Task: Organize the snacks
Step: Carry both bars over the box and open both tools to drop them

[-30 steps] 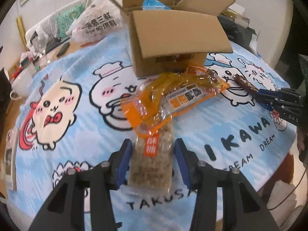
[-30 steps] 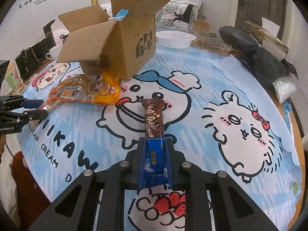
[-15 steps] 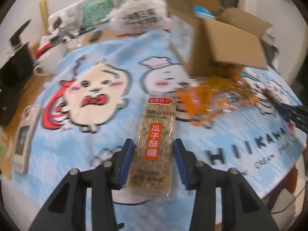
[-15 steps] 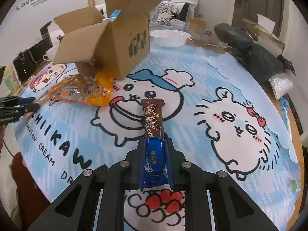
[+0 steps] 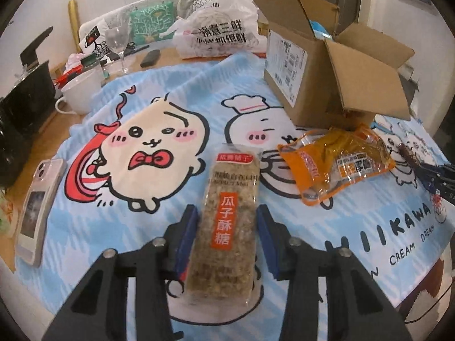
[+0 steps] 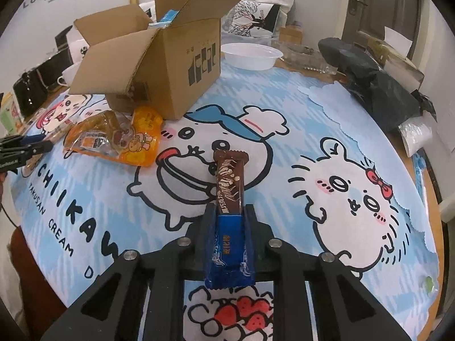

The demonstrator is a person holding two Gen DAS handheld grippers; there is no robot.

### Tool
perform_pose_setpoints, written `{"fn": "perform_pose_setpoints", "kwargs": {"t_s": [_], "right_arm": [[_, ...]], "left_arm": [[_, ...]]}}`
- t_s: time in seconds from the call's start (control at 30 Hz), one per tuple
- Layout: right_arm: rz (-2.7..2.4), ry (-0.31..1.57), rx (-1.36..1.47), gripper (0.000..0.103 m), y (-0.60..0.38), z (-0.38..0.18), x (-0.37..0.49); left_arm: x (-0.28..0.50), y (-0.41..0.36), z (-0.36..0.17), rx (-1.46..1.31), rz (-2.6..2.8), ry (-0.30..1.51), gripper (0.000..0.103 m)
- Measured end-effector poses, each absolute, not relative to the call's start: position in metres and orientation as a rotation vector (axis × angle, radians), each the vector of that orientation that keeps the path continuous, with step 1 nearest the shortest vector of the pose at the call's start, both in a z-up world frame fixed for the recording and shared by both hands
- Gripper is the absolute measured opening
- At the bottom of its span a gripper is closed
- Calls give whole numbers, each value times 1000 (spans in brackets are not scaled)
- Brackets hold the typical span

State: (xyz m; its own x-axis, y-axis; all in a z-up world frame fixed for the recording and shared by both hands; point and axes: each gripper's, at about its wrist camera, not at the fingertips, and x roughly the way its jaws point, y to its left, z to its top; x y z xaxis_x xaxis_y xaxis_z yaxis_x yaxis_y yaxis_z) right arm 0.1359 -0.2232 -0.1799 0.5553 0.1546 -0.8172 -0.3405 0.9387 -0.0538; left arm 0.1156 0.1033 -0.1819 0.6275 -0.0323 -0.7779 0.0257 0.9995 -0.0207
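Observation:
My left gripper [image 5: 226, 216] is shut on a long clear pack of seed brittle [image 5: 231, 187] with an orange label, held just over the cartoon tablecloth [image 5: 142, 108]. To its right an orange snack pouch [image 5: 335, 162] lies in front of the open cardboard box [image 5: 312, 85]. My right gripper [image 6: 229, 211] is shut on the blue end of a brown chocolate wafer bar [image 6: 229, 176], which points away over the cloth. In the right wrist view the box [image 6: 170, 65] stands at the upper left, with the orange pouch [image 6: 113, 139] at its foot and a blue packet [image 6: 167, 17] sticking out of it.
A phone [image 5: 37, 207] lies at the cloth's left edge, with a white mug [image 5: 81, 91], a wine glass [image 5: 118, 39] and a white plastic bag [image 5: 216, 37] behind. A white bowl [image 6: 251, 55] and black bags [image 6: 378, 85] sit at the far right of the table.
The left gripper has drawn the seed brittle out from under the orange pouch and carried it left, away from the box. The right gripper still holds the wafer bar in place.

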Motion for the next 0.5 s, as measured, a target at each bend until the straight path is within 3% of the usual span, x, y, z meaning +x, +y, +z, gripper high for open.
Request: {"fn": "perform_pose_setpoints", "kwargs": {"t_s": [0.2, 0.5], "right_arm": [[297, 911, -152, 14, -228, -164, 136], [335, 716, -141, 14, -217, -72, 141]], "left_arm": [[104, 119, -169, -80, -23, 815, 39], [87, 119, -62, -54, -45, 558, 39]]}}
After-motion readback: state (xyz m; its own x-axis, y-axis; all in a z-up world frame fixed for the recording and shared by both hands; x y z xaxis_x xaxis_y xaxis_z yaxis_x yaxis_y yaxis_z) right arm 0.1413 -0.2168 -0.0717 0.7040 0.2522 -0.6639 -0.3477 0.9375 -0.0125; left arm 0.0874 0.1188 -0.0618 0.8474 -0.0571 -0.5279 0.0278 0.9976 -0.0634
